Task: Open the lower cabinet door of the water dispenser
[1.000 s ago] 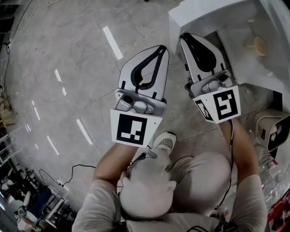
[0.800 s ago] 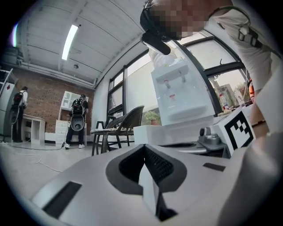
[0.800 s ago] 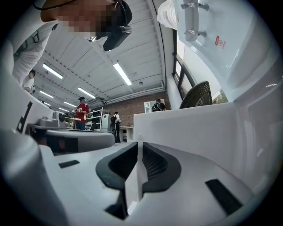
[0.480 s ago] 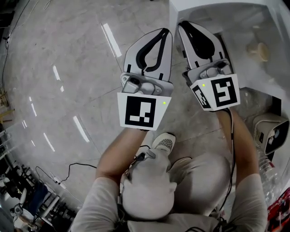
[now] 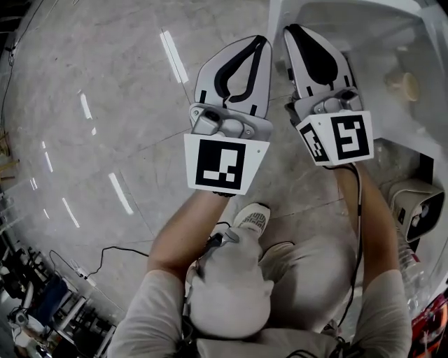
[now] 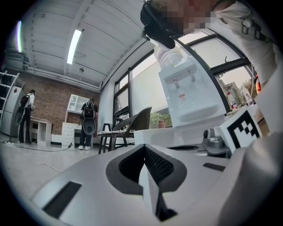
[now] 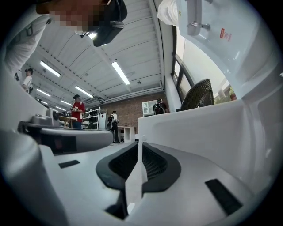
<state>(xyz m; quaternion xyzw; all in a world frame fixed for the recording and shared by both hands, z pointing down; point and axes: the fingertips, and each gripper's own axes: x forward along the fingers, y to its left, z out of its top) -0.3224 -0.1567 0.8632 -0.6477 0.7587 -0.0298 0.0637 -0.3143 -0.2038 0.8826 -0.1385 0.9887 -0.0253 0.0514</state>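
water dispenser (image 5: 364, 19) | directly ahead of right gripper (image 5: 295, 32) | left gripper (image 5: 260, 42) alongside

The floor (image 5: 84, 70), filling the left of the head view, looks like polished grey stone, glossy enough to mirror strip lights. The left gripper (image 5: 259, 43) and right gripper (image 5: 290, 31) have smooth, matt light-grey plastic shells, with black ribbed, rubbery-looking pads (image 7: 154, 165). The water dispenser (image 5: 329, 17), upper right, is smooth white plastic with a faint sheen. At the left of the left gripper view a brick wall (image 6: 44, 92) looks rough, and a chair (image 6: 135, 121) at centre looks woven.
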